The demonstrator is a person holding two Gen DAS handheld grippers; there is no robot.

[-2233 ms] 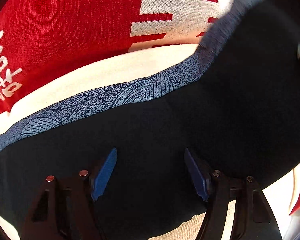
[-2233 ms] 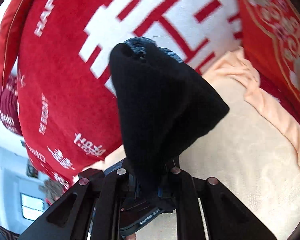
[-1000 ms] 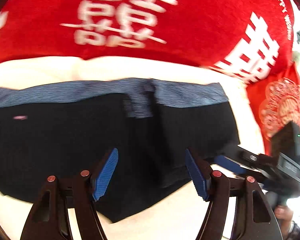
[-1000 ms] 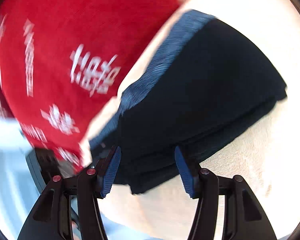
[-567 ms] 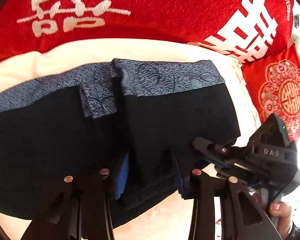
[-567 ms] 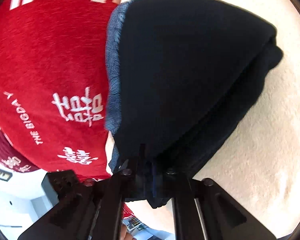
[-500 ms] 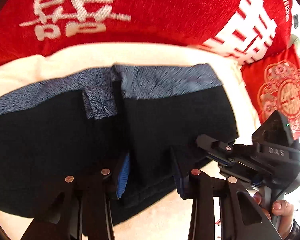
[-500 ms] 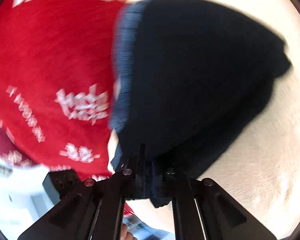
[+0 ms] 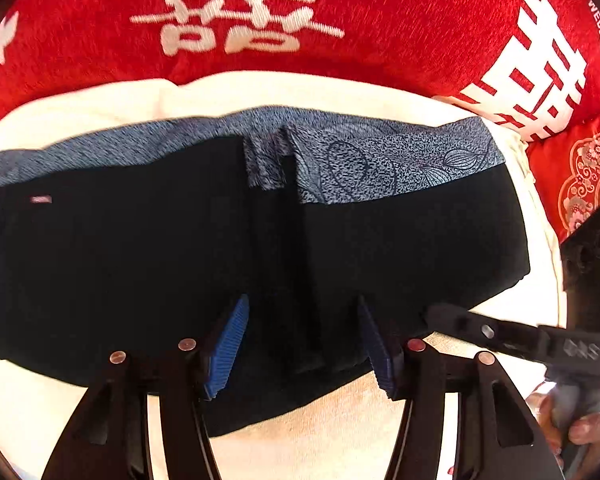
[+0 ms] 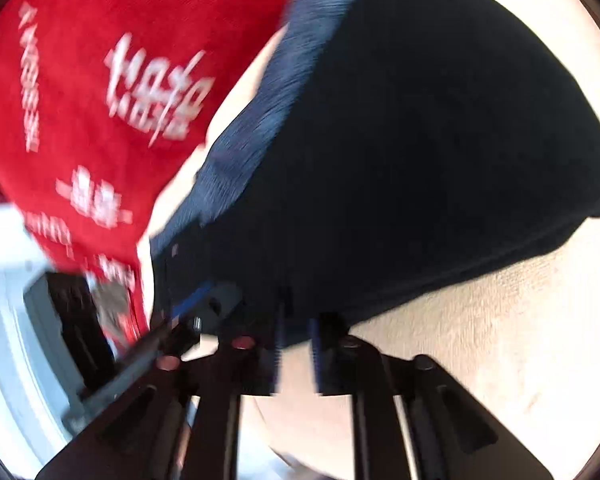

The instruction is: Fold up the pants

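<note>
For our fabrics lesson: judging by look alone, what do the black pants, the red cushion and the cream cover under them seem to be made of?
Black pants: soft matte knit, likely cotton or a blend; no sheen, limp folds, speckled blue-grey printed waistband.
Red cushion: short-pile velvet or chenille, probably; fuzzy nap, white lettering.
Cream cover: seemingly a textured woven or terry-like cloth; grainy matte surface.

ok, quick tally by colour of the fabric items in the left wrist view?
Black with a blue-grey patterned waistband: 1, the pants
Red with white characters: 1, the large cushion
Red with a round ornament: 1, the small cushion
Cream: 1, the cover underneath
Total: 4
</note>
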